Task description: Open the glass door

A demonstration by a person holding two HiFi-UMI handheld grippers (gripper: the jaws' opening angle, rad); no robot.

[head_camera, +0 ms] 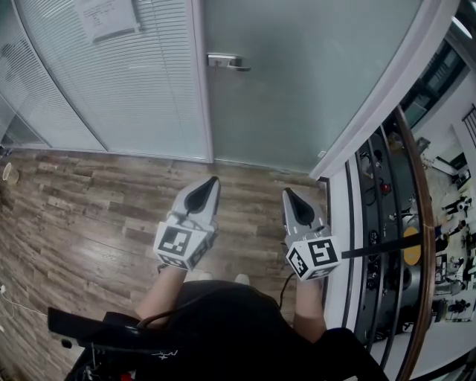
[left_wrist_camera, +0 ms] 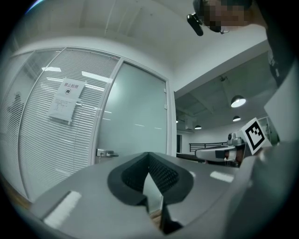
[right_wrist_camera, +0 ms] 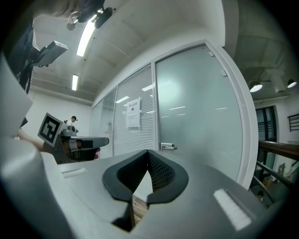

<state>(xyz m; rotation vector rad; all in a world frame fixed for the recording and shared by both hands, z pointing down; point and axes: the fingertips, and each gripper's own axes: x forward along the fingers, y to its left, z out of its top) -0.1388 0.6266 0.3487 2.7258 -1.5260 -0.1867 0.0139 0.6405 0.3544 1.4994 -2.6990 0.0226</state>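
**Item 1: glass door** (head_camera: pixel 305 82)
- Frosted pane in a white frame (head_camera: pixel 387 100), straight ahead of the person
- Set flush in the frame, closed
- Lower edge meeting the wooden plank floor (head_camera: pixel 97 201)

**Item 2: door handle** (head_camera: pixel 227 62)
- Metal lever on the door's left edge as seen in the head view
- Lying level, untouched, well apart from both grippers

**Item 3: left hand-held gripper** (head_camera: pixel 213 181)
- Jaws pressed together at the tips, nothing pinched between them
- Held low before the body on a bare forearm (head_camera: pixel 160 294), pointing toward the foot of the door
- Marker cube (head_camera: pixel 181 245) at its rear
- Handle seen up and to the left of the jaw tips in the left gripper view

**Item 4: right hand-held gripper** (head_camera: pixel 287 193)
- Jaws pressed together, empty
- Held beside the left one, the two near each other but apart, pointing the same way
- Marker cube (head_camera: pixel 314 257) at its rear
- Handle seen above the jaw tips and a little to the right in the right gripper view

**Item 5: glazed partition with blinds** (head_camera: pixel 126 97)
- Just left of the door, slats closed
- Paper notice (head_camera: pixel 110 16) fixed high on it, print too small to read

**Item 6: railing** (head_camera: pixel 421 223)
- Dark wood-topped rail curving along the right edge of the head view, past the door frame
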